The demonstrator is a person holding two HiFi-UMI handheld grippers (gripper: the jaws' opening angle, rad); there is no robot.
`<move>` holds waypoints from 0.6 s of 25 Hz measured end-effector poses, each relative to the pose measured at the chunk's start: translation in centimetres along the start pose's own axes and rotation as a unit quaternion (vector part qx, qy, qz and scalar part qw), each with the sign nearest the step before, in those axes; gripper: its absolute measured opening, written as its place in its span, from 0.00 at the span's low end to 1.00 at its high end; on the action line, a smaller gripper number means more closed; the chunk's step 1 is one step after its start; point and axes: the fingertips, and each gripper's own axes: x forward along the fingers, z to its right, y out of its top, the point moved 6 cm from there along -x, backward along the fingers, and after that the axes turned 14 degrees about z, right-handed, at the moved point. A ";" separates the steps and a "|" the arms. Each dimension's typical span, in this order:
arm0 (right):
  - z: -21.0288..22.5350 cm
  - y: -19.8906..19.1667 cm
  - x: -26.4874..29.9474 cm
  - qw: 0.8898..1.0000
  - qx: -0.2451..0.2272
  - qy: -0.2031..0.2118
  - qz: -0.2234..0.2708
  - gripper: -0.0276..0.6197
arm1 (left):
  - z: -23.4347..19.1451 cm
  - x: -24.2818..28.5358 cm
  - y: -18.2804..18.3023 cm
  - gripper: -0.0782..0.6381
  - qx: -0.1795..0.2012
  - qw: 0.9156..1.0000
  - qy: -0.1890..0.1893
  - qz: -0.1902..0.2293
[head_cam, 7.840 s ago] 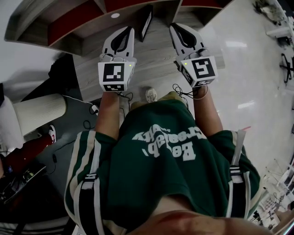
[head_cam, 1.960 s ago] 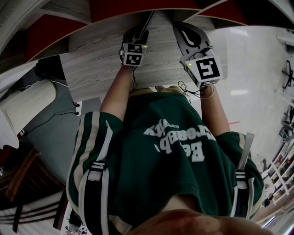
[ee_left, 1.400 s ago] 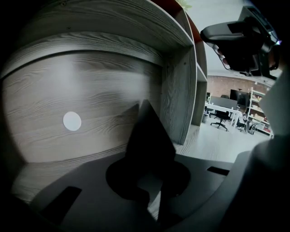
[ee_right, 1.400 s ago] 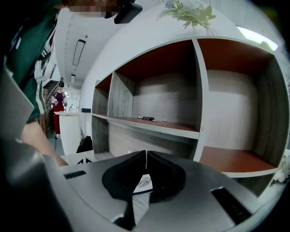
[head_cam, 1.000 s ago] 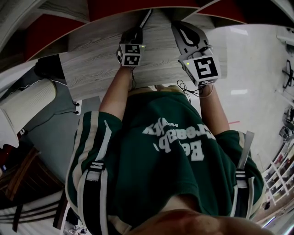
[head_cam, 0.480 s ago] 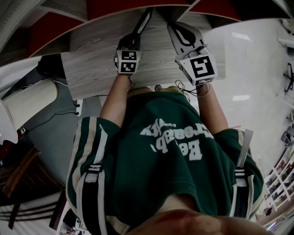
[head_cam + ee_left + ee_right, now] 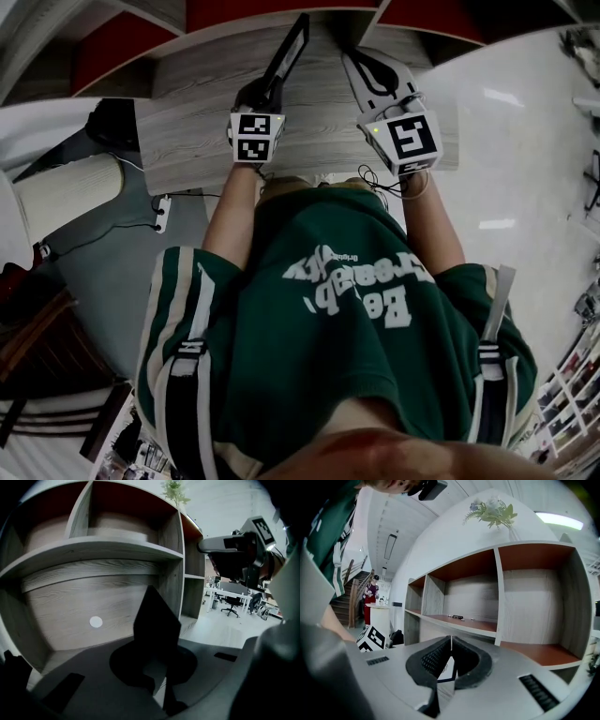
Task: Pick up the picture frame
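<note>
The picture frame [image 7: 289, 52] is a thin black panel, seen edge-on in the head view, tilted over the grey wooden shelf board [image 7: 187, 122]. My left gripper [image 7: 270, 91] is shut on its lower edge. In the left gripper view the frame [image 7: 157, 618] rises dark from between the jaws of the left gripper [image 7: 159, 667], in front of the shelf's cubbies. My right gripper [image 7: 356, 56] is to the right of the frame and apart from it. In its own view the right gripper [image 7: 451, 641] has its pads meeting at the tips, with nothing between them.
The shelf unit [image 7: 497, 625] has red-backed open compartments, and a plant [image 7: 492, 508] stands on top. Small items [image 7: 457, 617] lie on one shelf. A white ribbed cylinder [image 7: 66, 192] and a cable [image 7: 161, 211] are on the floor at left. Office desks and chairs [image 7: 229, 604] stand beyond.
My left gripper has lifted and drawn back with the picture frame, so more of the frame shows above the shelf board. The right gripper has shifted slightly.
</note>
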 end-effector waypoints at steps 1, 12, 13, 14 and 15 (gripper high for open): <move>-0.1 0.1 -0.2 1.000 0.001 0.002 0.003 0.09 | 0.2 -0.5 0.4 0.15 -0.001 1.000 0.002 0.001; 0.6 2.0 -1.4 1.000 0.021 0.011 0.010 0.09 | 2.2 -5.0 6.1 0.15 0.017 0.999 0.018 0.030; 0.6 2.1 -1.3 0.999 0.022 0.015 0.017 0.09 | 2.3 -5.3 6.5 0.15 0.020 0.999 0.016 0.031; 0.6 2.2 -1.3 0.999 0.023 0.017 0.020 0.09 | 2.4 -5.6 7.0 0.15 0.024 0.999 0.015 0.032; 0.7 2.3 -1.4 0.999 0.025 0.016 0.017 0.09 | 2.5 -5.9 7.3 0.15 0.029 0.999 0.016 0.033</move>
